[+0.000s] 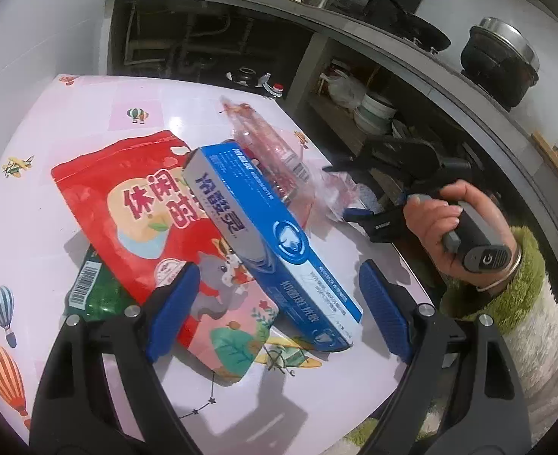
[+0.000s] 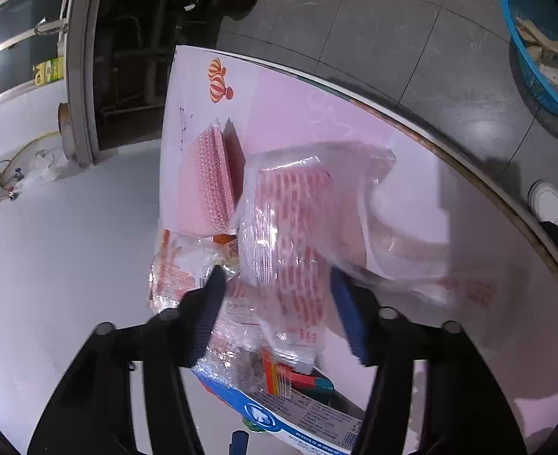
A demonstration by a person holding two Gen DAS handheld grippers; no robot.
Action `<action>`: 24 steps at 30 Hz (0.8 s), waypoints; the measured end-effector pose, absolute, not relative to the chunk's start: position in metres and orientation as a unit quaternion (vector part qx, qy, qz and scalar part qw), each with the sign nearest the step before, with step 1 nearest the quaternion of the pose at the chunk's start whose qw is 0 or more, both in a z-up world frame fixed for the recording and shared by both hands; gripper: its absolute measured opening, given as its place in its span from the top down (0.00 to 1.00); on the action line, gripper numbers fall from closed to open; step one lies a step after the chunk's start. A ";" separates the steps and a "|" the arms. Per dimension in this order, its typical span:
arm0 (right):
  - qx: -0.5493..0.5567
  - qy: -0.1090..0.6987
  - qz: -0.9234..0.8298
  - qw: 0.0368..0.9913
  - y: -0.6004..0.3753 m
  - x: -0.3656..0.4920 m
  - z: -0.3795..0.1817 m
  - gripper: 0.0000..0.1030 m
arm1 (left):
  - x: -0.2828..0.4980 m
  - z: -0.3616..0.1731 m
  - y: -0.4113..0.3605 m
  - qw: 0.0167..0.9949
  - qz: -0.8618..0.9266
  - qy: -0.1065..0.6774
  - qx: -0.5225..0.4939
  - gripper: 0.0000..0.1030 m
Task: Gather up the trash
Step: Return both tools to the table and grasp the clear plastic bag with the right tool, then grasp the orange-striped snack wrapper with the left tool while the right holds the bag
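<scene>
On the pink patterned table [image 1: 51,174] lies a heap of trash. A blue toothpaste box [image 1: 264,235] rests across a red snack pouch [image 1: 142,220], and a green packet [image 1: 97,295] pokes out under the pouch. My left gripper [image 1: 279,269] hovers open just above the box, touching nothing. Behind the box lies crumpled clear plastic with red print [image 1: 271,151]. My right gripper [image 1: 337,189], held by a hand [image 1: 442,227], reaches into it from the right. In the right wrist view the right gripper [image 2: 277,276] stands half-wide around the clear plastic bag [image 2: 290,227], with no firm pinch visible.
A pink bubble-wrap piece [image 2: 207,182] lies further along the table, near its far edge [image 2: 411,113]. A blue basket [image 2: 536,57] holding paper stands on the grey floor, and a white shoe [image 2: 552,204] is by the table. A counter with a dark pot [image 1: 499,60] and bowls [image 1: 373,110] runs behind.
</scene>
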State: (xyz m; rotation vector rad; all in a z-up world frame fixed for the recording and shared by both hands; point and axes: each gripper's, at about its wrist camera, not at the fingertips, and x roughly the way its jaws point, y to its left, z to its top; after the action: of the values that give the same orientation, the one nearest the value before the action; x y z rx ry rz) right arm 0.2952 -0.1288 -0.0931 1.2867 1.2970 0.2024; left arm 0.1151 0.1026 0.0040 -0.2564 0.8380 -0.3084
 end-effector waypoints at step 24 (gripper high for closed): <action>0.391 0.526 0.170 0.736 -0.160 0.207 -0.051 0.64 | 0.137 0.036 0.109 0.912 -0.140 0.376 -0.084 0.21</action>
State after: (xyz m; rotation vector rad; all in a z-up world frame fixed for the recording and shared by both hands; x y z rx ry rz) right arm 0.2073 -0.1601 -0.0513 0.8588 1.1558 0.3729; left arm 0.1369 0.1089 0.0359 -0.1731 0.7745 -0.2875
